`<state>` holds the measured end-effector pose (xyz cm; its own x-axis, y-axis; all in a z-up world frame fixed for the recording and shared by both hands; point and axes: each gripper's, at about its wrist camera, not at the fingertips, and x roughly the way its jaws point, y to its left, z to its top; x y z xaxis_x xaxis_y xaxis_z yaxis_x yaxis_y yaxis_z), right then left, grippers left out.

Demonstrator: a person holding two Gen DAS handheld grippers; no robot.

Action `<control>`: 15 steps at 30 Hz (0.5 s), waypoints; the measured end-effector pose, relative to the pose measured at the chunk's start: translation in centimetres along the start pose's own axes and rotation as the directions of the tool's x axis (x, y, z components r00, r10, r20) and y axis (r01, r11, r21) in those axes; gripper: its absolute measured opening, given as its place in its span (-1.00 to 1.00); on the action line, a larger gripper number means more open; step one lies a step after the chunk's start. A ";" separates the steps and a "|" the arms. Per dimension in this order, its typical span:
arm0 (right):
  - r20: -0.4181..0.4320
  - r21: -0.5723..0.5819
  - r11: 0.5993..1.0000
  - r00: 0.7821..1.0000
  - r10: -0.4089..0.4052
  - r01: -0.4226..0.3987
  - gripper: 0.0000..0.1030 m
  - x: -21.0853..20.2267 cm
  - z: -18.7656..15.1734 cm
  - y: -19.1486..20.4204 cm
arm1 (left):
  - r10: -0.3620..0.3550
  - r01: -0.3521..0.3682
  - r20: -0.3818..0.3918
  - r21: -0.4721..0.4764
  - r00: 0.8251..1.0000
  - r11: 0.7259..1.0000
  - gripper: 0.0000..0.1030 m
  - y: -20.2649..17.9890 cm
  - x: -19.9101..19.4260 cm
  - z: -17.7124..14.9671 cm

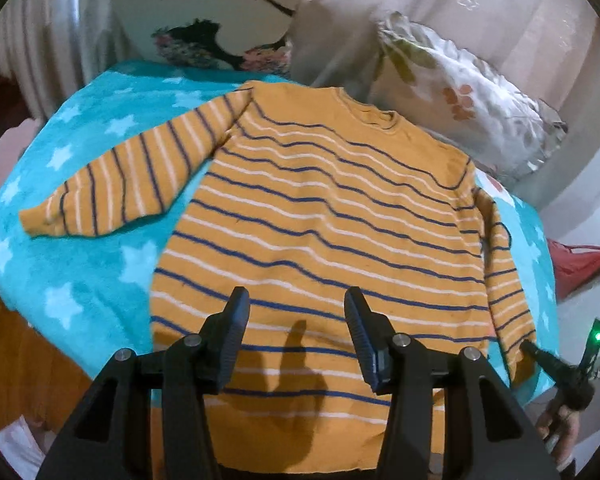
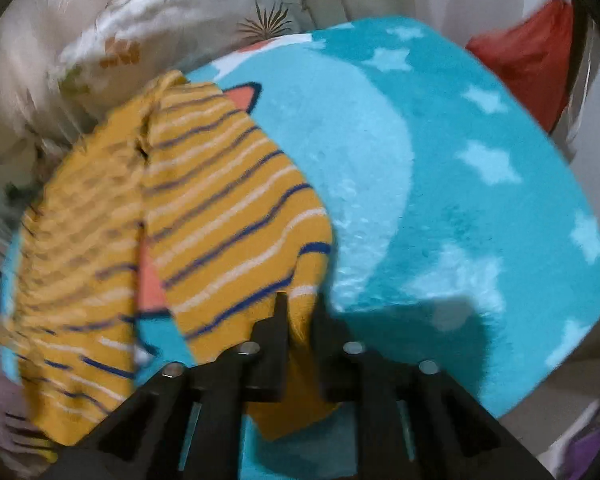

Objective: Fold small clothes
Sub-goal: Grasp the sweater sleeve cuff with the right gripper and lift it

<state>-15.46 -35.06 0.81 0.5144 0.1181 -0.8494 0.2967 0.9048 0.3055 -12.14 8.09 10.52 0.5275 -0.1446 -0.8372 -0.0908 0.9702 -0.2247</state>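
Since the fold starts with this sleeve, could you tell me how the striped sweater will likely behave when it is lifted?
Probably floppy: the sleeve pinched in the right gripper already bends and sags. The sweater looks like a light knit and may cling to the fleecy blanket.

Sweater (image 1: 320, 216) mustard yellow, navy and white stripes; blanket (image 1: 80, 280) turquoise, pale stars; claws black.

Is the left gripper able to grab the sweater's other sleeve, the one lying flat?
Probably yes. The left gripper is open and empty above the sweater, and nothing lies on the flat sleeve.
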 end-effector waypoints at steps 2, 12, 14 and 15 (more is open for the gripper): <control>0.046 0.062 0.998 0.999 0.026 -0.029 -0.82 -2.0 1.6 -1.7 | 0.005 -0.005 0.013 0.006 1.000 1.000 -0.06 -0.3 -0.3 0.2; 0.175 0.259 0.951 0.960 -0.220 0.170 -0.83 -7.2 12.6 -12.2 | 0.075 -0.072 0.042 -0.077 0.996 0.994 0.02 3.4 -1.7 1.4; 0.167 0.228 0.958 0.963 -0.213 0.173 -0.83 -7.0 14.0 -10.7 | 0.083 -0.078 0.049 -0.097 0.995 0.992 0.03 4.3 -1.9 1.6; 0.160 0.219 0.964 0.970 -0.185 0.148 -0.83 -6.9 14.7 -9.4 | 0.084 -0.078 0.054 -0.111 0.995 0.991 0.03 4.9 -2.0 1.8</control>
<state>-9.94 -50.39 10.10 0.5728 -0.1183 -0.8111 0.5386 0.8003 0.2636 -12.12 13.48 12.03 0.5625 -0.0517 -0.8252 -0.2244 0.9510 -0.2126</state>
